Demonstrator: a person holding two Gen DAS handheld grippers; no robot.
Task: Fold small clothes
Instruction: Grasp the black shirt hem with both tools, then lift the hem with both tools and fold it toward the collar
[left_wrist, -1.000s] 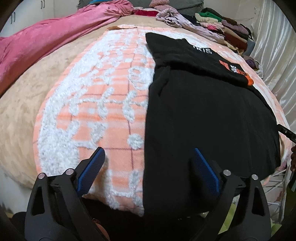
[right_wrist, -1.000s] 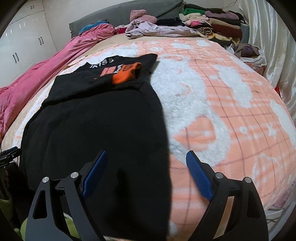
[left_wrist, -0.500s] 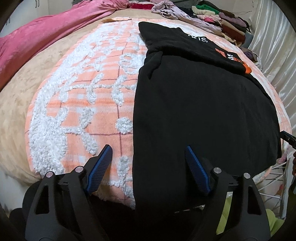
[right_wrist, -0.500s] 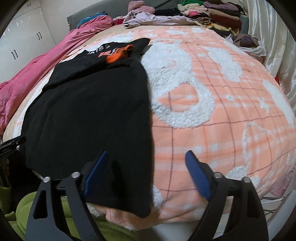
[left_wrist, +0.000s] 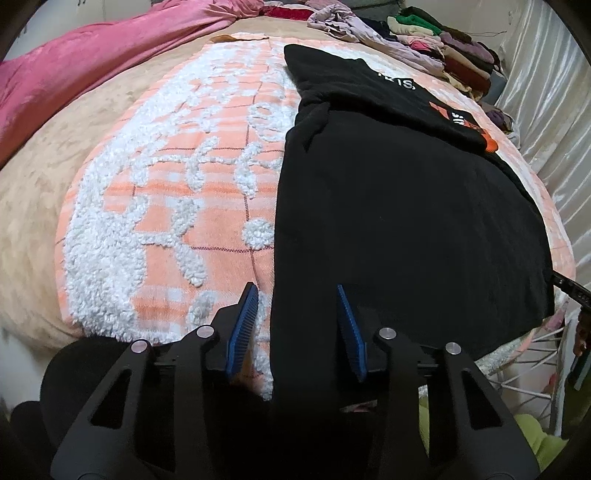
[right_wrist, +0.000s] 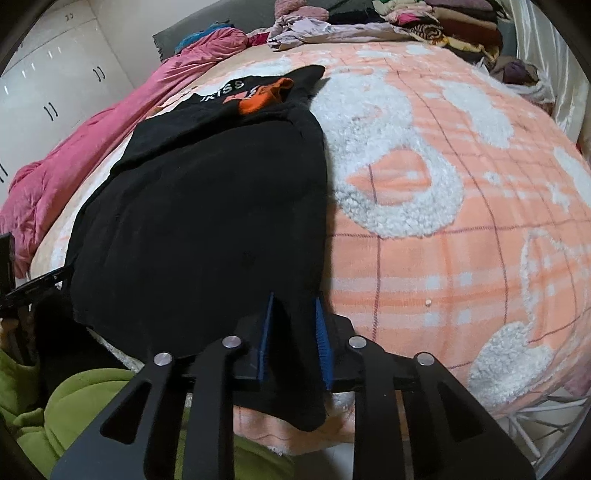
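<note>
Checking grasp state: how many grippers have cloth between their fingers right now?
2. The left gripper straddles the near left edge of the black shirt, still open. The right gripper is shut on its near right corner.

Shirt (left_wrist: 399, 206): black, white lettering, orange patch (right_wrist: 264, 96).
Blanket (left_wrist: 177, 206): peach-orange, thin dark red grid lines, raised white fluffy motifs.
Bedspread (left_wrist: 40, 162): plain beige.
Quilt (left_wrist: 74, 70): pink.
Gripper pads (left_wrist: 242, 328): blue, on black frames.
Cabinets (right_wrist: 44, 96): white, dark handles.
</note>
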